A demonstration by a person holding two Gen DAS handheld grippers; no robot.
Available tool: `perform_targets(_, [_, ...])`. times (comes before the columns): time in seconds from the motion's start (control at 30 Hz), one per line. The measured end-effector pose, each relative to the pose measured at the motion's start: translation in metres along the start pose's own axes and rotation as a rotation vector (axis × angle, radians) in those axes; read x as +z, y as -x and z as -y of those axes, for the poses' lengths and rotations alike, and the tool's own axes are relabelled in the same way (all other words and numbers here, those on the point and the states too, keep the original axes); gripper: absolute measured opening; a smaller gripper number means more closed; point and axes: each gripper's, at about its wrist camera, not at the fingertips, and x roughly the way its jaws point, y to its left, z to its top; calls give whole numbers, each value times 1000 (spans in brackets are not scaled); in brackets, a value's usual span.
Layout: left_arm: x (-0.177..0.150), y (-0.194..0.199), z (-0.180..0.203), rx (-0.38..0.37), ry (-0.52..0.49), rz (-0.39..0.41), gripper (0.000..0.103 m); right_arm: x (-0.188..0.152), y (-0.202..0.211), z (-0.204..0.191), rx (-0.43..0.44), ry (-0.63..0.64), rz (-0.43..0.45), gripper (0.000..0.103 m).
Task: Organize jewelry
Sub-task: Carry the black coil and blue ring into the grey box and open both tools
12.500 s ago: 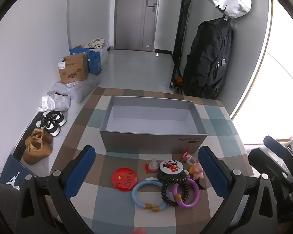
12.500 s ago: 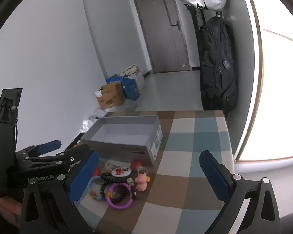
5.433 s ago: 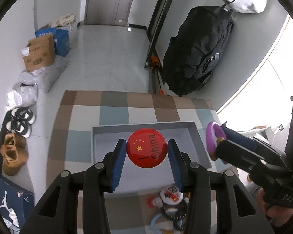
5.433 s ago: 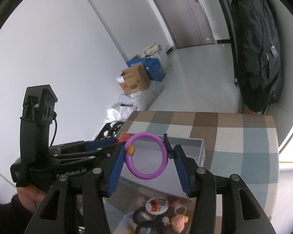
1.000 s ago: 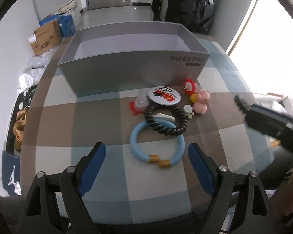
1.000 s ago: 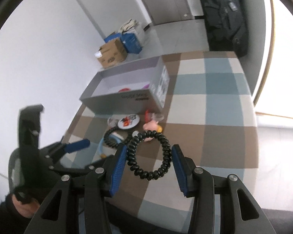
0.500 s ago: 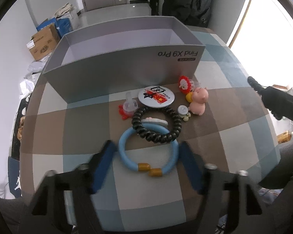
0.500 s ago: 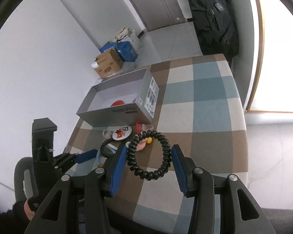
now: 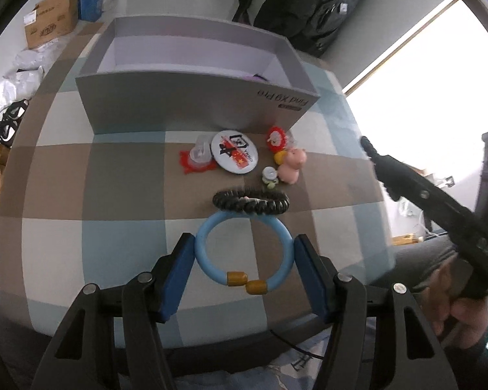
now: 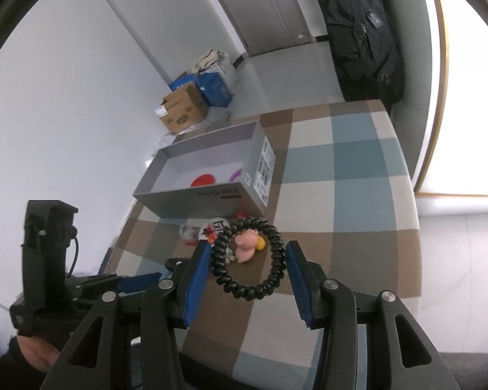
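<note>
In the left wrist view my left gripper (image 9: 244, 250) is shut on a light blue bracelet (image 9: 200, 248) with gold beads, its pads pressing both sides. A black coil band (image 9: 250, 203) lies against the bracelet's far rim. Beyond it stands the open grey box (image 9: 195, 107), with a purple bracelet (image 9: 258, 76) showing inside. In the right wrist view my right gripper (image 10: 248, 250) is shut on a second black coil band (image 10: 244, 291), held above the table. The box (image 10: 211, 195) there holds a red badge (image 10: 204, 179) and the purple bracelet (image 10: 235, 174).
A white round badge (image 9: 234, 151), a pink pig figure (image 9: 291, 164), a red charm (image 9: 276, 136) and small trinkets lie before the box on the checked cloth (image 9: 120, 169). The table's near edge is close. Cardboard boxes (image 10: 183, 107) and a black backpack (image 10: 364, 42) stand on the floor.
My left gripper has come down over the blue bracelet and shut on it, then tipped it up a little. The right gripper has kept its hold on the black coil band.
</note>
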Motion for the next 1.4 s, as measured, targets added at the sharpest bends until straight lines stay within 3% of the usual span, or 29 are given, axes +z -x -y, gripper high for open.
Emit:
perform_targets(0.17, [2, 9, -3, -110, 36, -21, 57, 4, -4, -9, 5, 13, 7, 46])
perform_targets(0.43, [17, 20, -10, -136, 70, 34, 57, 8, -13, -15, -5, 16, -4, 46])
perform_targets(0.67, [31, 50, -13, -168, 85, 139, 57, 17, -7, -18, 15, 22, 39, 46])
perform_targets(0.87, [59, 69, -21, -165, 106, 196, 57, 38, -6, -31, 50, 48, 80, 46])
perform_targets(1.07, [91, 61, -25, -118, 111, 208, 57, 65, -21, -40, 77, 54, 88, 46])
perform_targets(1.23, [110, 47, -33, -94, 106, 193, 57, 83, -45, -38, 74, 25, 57, 46])
perform_targets(1.4, [121, 32, -46, -125, 146, 166, 57, 91, -72, -38, 63, 24, 4, 46])
